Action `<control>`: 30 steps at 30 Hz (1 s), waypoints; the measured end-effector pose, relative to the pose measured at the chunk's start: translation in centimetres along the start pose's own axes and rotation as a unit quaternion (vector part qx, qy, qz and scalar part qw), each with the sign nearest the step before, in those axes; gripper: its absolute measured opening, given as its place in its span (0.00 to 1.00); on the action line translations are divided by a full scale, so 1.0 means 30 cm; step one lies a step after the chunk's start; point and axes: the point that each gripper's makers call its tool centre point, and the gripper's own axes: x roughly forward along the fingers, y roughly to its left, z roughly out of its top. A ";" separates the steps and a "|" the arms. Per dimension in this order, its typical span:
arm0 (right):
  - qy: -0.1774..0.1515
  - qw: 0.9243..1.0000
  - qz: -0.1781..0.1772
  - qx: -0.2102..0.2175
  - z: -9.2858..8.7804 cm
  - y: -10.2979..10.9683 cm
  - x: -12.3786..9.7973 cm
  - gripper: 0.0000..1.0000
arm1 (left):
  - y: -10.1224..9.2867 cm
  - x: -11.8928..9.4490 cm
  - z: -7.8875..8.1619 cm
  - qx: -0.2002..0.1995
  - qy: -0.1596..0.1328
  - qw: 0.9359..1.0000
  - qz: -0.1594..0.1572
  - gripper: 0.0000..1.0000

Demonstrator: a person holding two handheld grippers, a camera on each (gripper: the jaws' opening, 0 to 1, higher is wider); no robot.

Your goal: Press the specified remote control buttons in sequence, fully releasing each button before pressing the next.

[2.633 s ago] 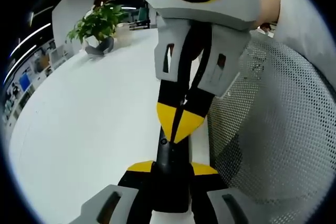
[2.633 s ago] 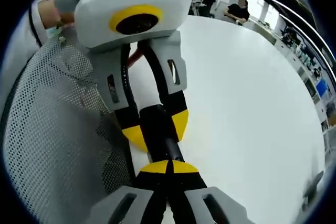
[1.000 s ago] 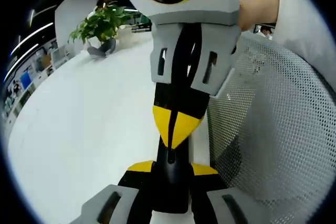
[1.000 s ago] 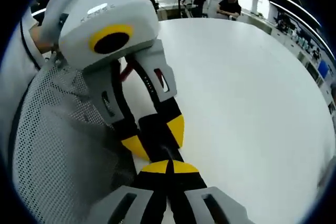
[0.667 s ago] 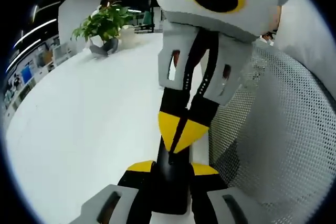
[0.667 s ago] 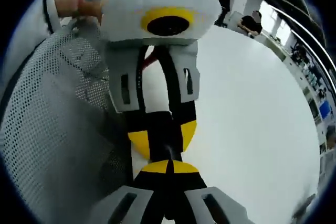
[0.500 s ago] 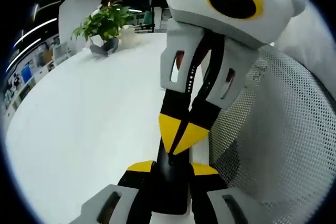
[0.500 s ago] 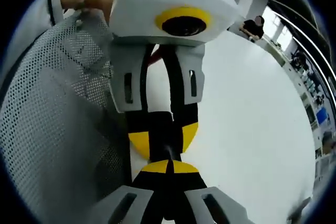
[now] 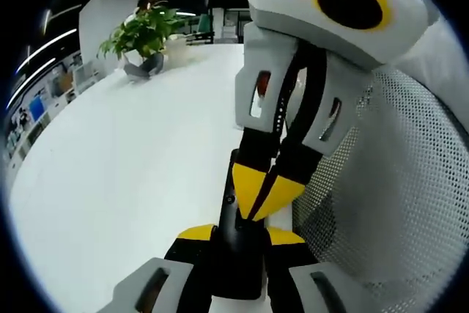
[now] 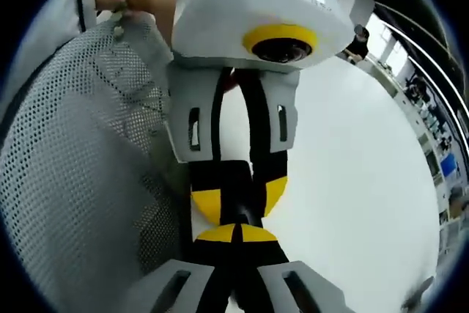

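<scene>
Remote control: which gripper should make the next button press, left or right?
Right. The left gripper is shut on the remote control, holding it, so it is occupied. The right gripper, shut, points its tips at the remote's face, so it is probably ready to press.

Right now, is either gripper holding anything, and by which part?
The left gripper is shut on the black remote control, gripping its near end. The right gripper holds nothing: its jaws are closed, tips against the remote's top face.
</scene>
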 end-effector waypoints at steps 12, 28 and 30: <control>-0.005 0.999 0.011 0.050 0.001 -0.008 0.000 0.00 | 0.003 0.000 0.001 -0.006 -0.004 1.000 -0.004 0.24; -0.023 0.999 -0.012 0.033 0.029 0.004 0.008 0.00 | -0.002 0.000 0.003 -0.004 -0.001 1.000 -0.005 0.24; -0.017 0.999 -0.008 0.040 0.028 0.001 0.008 0.00 | -0.001 0.000 0.002 -0.004 0.000 1.000 -0.005 0.24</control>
